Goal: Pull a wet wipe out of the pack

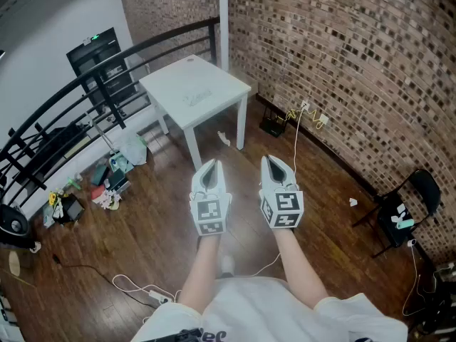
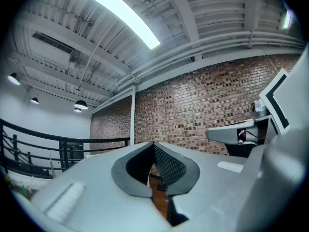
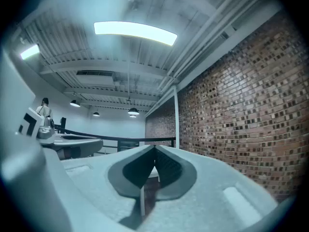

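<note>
left tongs (image 1: 211, 168) and right tongs (image 1: 275, 164) side by side, level — both pressed together, empty. white table (image 1: 214, 84) ahead, well apart — brick wall (image 1: 342, 63) to right.

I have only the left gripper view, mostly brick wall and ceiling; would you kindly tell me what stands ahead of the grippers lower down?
Observer: A white table stands ahead, beside the brick wall.
Operator: Are the grippers over it?
Observer: No, the left gripper and right gripper are short of it, above the wooden floor.
Operator: Is the right one holding anything?
Observer: No, its jaws are shut with nothing between them.
</note>
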`<state>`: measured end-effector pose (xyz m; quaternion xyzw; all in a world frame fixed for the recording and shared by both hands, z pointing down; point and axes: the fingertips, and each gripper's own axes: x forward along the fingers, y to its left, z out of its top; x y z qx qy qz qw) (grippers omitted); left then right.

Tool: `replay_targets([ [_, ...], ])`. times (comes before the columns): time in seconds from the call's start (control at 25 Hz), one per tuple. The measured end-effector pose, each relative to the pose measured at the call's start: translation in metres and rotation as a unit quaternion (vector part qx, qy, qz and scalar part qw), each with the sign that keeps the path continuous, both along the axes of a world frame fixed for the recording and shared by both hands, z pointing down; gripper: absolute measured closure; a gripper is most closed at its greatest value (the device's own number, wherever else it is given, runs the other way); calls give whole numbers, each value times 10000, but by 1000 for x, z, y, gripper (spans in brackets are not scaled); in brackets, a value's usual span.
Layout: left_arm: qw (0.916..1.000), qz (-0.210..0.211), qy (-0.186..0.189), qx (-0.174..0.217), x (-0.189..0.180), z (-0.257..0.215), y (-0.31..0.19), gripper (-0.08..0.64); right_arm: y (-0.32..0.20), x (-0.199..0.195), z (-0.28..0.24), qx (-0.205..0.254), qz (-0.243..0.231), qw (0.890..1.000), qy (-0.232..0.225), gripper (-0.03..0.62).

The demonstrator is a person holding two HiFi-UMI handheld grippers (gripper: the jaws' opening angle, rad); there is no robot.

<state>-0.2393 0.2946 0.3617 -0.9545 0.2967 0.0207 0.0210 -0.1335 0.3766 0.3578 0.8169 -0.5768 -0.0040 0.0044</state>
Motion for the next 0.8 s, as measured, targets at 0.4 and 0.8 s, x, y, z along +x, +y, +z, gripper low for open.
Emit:
replay_targets([
  [0.4,9997,219,-25,-108,36,17,-112,555,-120,40,12,-195,120,9997,33,603],
  [0.8,9992,352,-54,-179,167,36,-203,555,-214,146,51,-336,-492,9982,102,601],
])
